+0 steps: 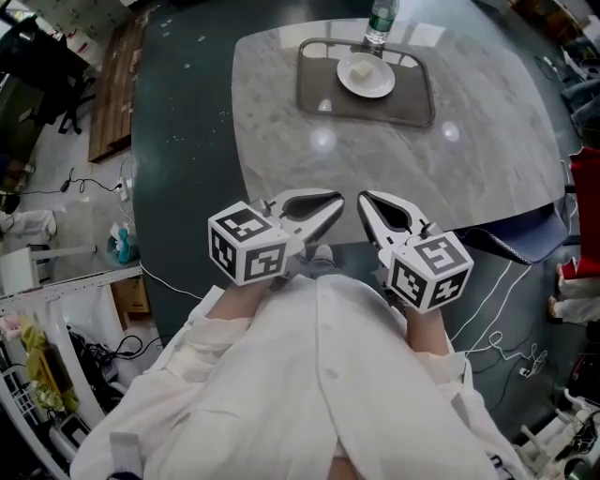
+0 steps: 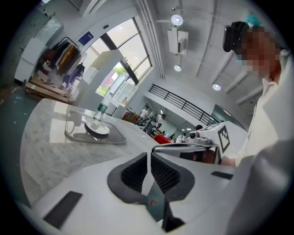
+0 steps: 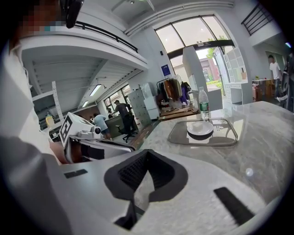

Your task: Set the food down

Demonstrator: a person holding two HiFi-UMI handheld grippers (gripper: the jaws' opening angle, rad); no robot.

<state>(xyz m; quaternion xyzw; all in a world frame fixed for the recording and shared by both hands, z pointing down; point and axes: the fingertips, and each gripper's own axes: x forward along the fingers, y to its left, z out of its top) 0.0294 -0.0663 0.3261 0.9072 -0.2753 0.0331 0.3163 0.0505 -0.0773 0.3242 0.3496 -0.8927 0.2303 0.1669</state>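
A white plate (image 1: 367,82) with a small pale piece of food (image 1: 363,69) on it rests in a grey tray (image 1: 315,94) at the far side of the marble table (image 1: 469,159). The gripper views show the same plate (image 2: 97,129) (image 3: 200,129) and tray (image 2: 76,137) (image 3: 177,135) far ahead. My left gripper (image 1: 333,202) (image 2: 149,155) and right gripper (image 1: 366,202) (image 3: 147,153) hover side by side at the table's near edge, close to my body. Both are shut with nothing between their pads, far from the tray.
A water bottle (image 1: 380,23) (image 3: 203,106) stands just behind the tray. A dark blue chair (image 1: 525,239) sits at the table's right near corner. Cables (image 1: 497,347) trail over the floor, and a wooden pallet (image 1: 112,84) lies at the far left. People move about in the background.
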